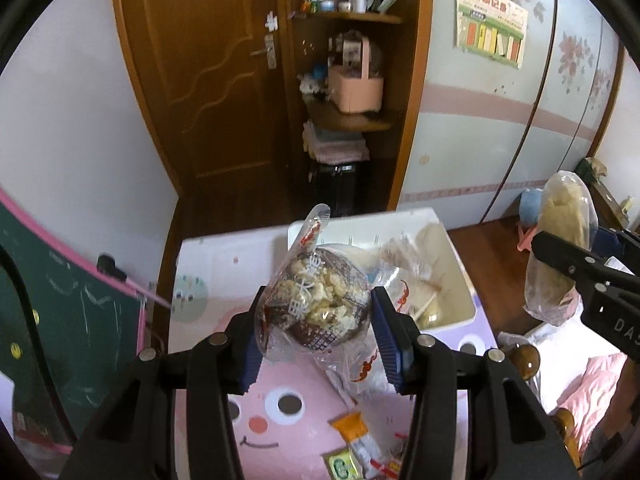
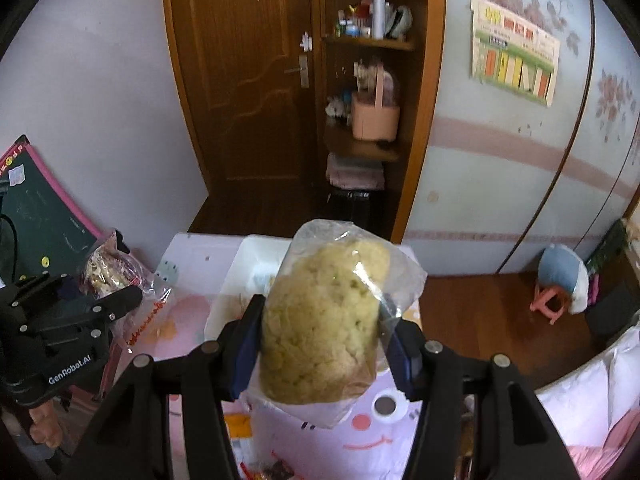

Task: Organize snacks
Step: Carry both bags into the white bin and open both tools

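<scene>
On the left I had the left gripper (image 1: 316, 320) clenched on a clear packet of brown-and-cream puffed snack (image 1: 316, 300), its blue pads (image 1: 385, 332) pressing the wrapper from both sides at the packet's widest part. I judged that was the sensible hold: the filled middle gives the pads something firm, whereas the empty sealed tail sticking up would only have slipped. The packet hung in the air above the pink cartoon-face table (image 1: 224, 344), in front of the white bin (image 1: 460, 280), which already held other clear-wrapped snacks. That bin looked to me like the collecting place, which would explain carrying the packet over it rather than setting it down on the tabletop.

Loose items, an orange sachet (image 1: 352, 430) and a green-labelled packet (image 1: 340, 466), lay on the table near its front edge, apparently not yet sorted.

To the right, the right gripper (image 2: 324, 344) was closed on a clear bag of pale yellow puffed rice cake (image 2: 324, 320), held upright by its lower half with the slack wrapper flaring out on top. It too hung above the table, just in front of the bin. Holding both pieces raised and apart kept the crinkly wrappers from tangling, I reckoned, and left either one free to be dropped in first.
</scene>
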The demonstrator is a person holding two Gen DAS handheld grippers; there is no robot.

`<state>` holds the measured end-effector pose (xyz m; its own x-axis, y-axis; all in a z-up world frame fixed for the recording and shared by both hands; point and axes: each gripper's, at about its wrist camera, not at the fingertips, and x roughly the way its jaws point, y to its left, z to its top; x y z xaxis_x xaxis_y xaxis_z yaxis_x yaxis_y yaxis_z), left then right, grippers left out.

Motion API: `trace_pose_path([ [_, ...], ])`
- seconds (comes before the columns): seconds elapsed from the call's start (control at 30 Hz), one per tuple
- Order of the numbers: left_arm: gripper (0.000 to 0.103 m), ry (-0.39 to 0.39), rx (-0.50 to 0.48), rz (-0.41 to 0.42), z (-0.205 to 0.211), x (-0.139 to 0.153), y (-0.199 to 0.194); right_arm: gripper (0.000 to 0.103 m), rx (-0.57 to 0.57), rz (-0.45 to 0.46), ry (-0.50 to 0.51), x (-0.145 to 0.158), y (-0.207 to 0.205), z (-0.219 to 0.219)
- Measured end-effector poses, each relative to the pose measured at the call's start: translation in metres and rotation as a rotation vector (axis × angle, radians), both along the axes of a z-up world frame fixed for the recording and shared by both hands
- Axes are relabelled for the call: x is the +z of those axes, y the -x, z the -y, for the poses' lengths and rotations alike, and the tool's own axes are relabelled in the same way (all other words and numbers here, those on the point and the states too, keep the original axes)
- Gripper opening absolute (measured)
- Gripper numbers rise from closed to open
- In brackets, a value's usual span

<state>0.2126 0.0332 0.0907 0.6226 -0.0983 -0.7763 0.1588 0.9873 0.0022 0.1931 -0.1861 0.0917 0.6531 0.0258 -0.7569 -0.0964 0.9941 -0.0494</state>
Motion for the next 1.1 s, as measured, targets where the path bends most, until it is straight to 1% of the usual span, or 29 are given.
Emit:
trace_pose_path([
  [0.1,0.048,0.0,-0.008,0.006,0.006,0.003,-0.017,0.055,-0.007,-0.003,0.004,0.003,-0.017,0.001],
  [0.17,0.048,0.006,-0.011,-0.011,0.01,-0.002,-0.033,0.055,-0.019,-0.017,-0.002,-0.001,-0.032,0.004],
  [0.23,0.048,0.014,-0.017,-0.039,0.014,-0.014,-0.049,0.055,-0.032,-0.039,-0.006,-0.008,-0.045,0.006],
  [0.37,0.048,0.035,-0.025,-0.111,0.018,-0.047,-0.078,0.055,-0.062,-0.101,-0.014,-0.031,-0.073,0.012],
  [0.53,0.048,0.023,-0.034,-0.167,0.026,-0.081,-0.105,0.056,-0.095,-0.178,-0.008,-0.065,-0.099,0.018],
  [0.63,0.048,0.014,-0.038,-0.186,0.03,-0.095,-0.113,0.056,-0.113,-0.218,-0.012,-0.084,-0.11,0.021],
  [0.8,0.048,0.0,-0.042,-0.211,0.034,-0.116,-0.125,0.056,-0.124,-0.255,-0.014,-0.102,-0.119,0.022],
  [0.93,0.048,-0.012,-0.046,-0.218,0.035,-0.126,-0.13,0.056,-0.127,-0.267,-0.005,-0.11,-0.125,0.02],
  [1.1,0.049,-0.009,-0.044,-0.228,0.034,-0.134,-0.136,0.056,-0.124,-0.276,-0.001,-0.118,-0.129,0.017],
])
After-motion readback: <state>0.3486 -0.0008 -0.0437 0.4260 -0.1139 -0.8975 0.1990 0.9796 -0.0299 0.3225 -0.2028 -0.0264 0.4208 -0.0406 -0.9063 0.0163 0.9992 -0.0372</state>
